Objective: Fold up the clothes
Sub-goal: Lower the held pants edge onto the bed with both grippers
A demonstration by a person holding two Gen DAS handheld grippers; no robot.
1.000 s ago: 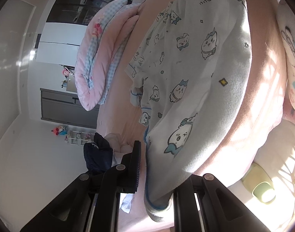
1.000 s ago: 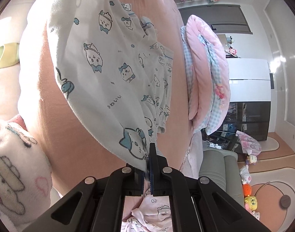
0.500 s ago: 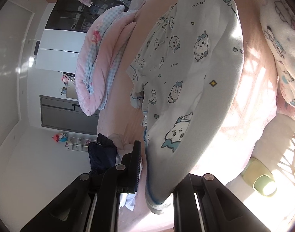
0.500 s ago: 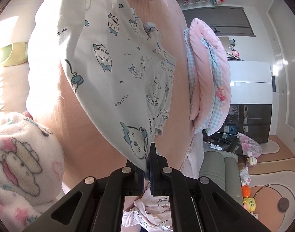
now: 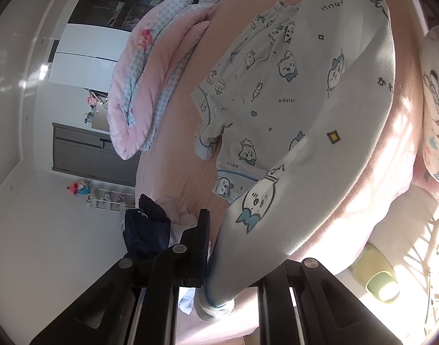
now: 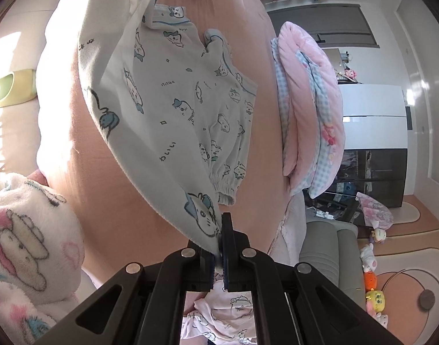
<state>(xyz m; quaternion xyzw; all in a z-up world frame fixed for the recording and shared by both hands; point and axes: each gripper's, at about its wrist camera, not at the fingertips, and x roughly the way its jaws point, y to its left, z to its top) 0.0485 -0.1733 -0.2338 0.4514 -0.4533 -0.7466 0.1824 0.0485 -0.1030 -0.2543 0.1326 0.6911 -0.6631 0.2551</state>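
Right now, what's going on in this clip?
A person is folding laundry on a pink bed with a handheld gripper in each hand. Both grippers are shut on the same cartoon-print pyjama garment: the left gripper pinches one edge, the right gripper another. The cloth hangs stretched between them, its far part lying on the bed. A fleece blanket and a folded pink quilt lie nearby.

My matt black plastic right gripper pinches soft white cartoon-print cotton pyjamas; lower left, a fluffy fleece blanket.
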